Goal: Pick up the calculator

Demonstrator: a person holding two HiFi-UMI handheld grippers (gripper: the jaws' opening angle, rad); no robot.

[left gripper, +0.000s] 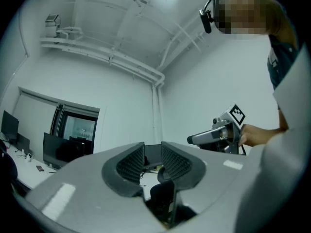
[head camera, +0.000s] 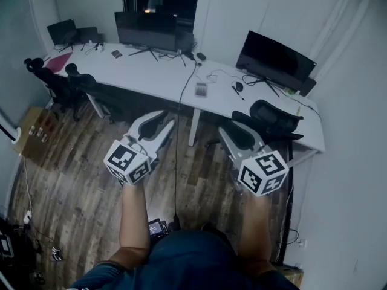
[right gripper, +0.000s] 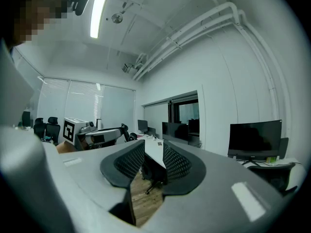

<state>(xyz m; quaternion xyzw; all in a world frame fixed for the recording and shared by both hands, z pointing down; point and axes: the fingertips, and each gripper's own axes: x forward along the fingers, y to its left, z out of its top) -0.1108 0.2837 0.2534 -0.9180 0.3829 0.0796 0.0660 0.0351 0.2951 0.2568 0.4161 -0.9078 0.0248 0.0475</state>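
The calculator [head camera: 201, 89], a small grey slab, lies flat on the long white desk [head camera: 163, 74], near its front edge. I stand well back from the desk over the wooden floor. My left gripper [head camera: 162, 118] and right gripper [head camera: 237, 132] are held side by side at waist height, both pointing toward the desk and short of it. Each is open with a narrow gap and nothing between its pads. In the left gripper view my left gripper [left gripper: 152, 159] looks up at wall and ceiling. My right gripper [right gripper: 153, 159] looks along the desk.
Three dark monitors [head camera: 147, 30] [head camera: 275, 58] [head camera: 61, 31] stand along the desk's back. Black office chairs [head camera: 269, 118] [head camera: 81, 83] sit at its front. A black cable [head camera: 176, 162] runs down across the floor. A cardboard box [head camera: 37, 132] stands at the left.
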